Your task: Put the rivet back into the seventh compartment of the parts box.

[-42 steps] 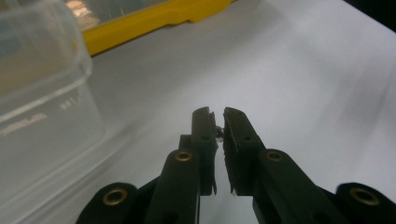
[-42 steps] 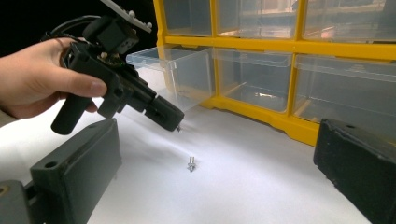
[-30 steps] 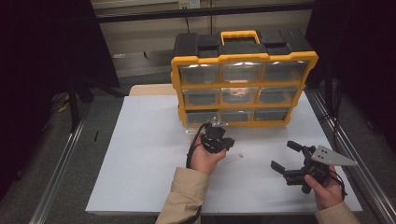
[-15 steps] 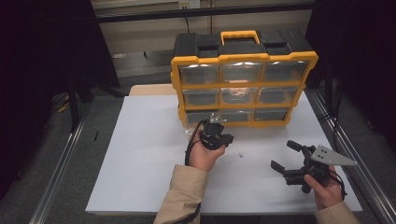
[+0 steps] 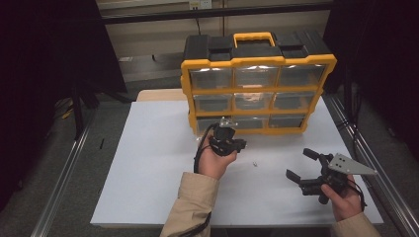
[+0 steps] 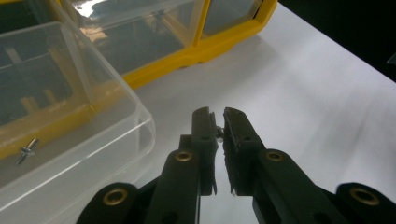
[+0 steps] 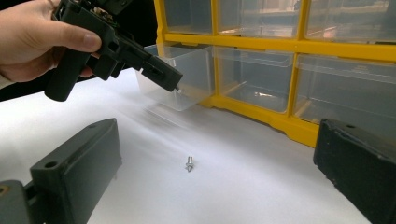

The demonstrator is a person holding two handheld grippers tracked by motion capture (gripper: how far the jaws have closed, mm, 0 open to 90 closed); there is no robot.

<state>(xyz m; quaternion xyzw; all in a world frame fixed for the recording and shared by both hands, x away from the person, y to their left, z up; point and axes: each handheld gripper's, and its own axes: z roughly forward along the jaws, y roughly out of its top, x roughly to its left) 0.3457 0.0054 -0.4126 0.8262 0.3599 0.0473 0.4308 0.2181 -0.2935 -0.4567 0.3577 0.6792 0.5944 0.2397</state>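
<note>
My left gripper (image 6: 218, 115) is shut on a small silver screw (image 6: 218, 133) pinched between its tips. It hovers just beside a clear drawer (image 6: 70, 116) pulled out of the bottom-left slot of the yellow organizer (image 5: 257, 61). One screw (image 6: 26, 150) lies inside that drawer. From the right gripper view, the left gripper (image 7: 175, 85) points down at the drawer's (image 7: 187, 74) front corner. Another screw (image 7: 189, 163) lies loose on the white table, also visible from above (image 5: 255, 164). My right gripper (image 5: 302, 165) stands open near the table's right front, its jaws (image 7: 217, 140) wide with nothing between them.
The organizer's other clear drawers (image 5: 257, 76) are pushed in. The white table (image 5: 148, 163) ends at metal rails (image 5: 64, 182) on both sides. A sleeve and hand (image 5: 210, 165) reach in from the front edge.
My left gripper has crept slightly towards the organizer. The right gripper has stayed put.
</note>
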